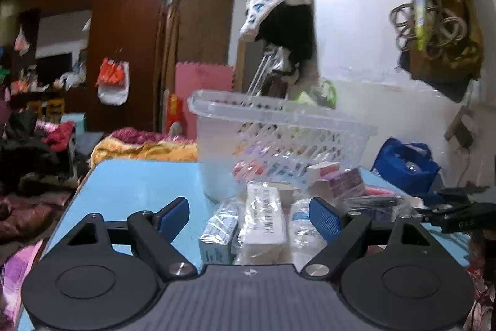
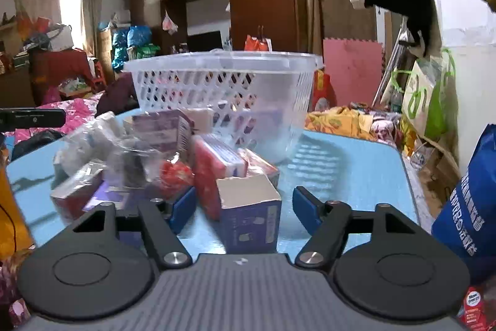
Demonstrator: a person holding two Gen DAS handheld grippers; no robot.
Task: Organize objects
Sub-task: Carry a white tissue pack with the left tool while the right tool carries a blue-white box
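Standing apart with nothing pressed between them, the jaws of the left gripper (image 1: 251,217) frame a small heap at the near side of the desk (image 1: 130,188): a white packet in clear wrap (image 1: 266,222) lies dead ahead between the pads, a pale blue box (image 1: 217,238) just to its left and a crinkled clear bag (image 1: 302,225) against the right-hand pad. The right gripper (image 2: 245,208) is open more narrowly, and a dark blue box with a torn-open top (image 2: 249,216) sits between its jaws; there is a gap at the right pad, and contact at the left pad cannot be told. Leftward of those jaws lies a jumble of red and purple boxes (image 2: 214,163) and loose plastic wrap. Beyond both heaps stands the white plastic basket (image 2: 223,89), upright at the far part of the desk, with a few coloured things showing through its lattice.

Judging by this, the sorting is partly done and each gripper is lining up a pick. The next move calls for closing squarely on one item only, the packet on the left and the torn box on the right, then lifting clear of the clutter and over the basket rim.
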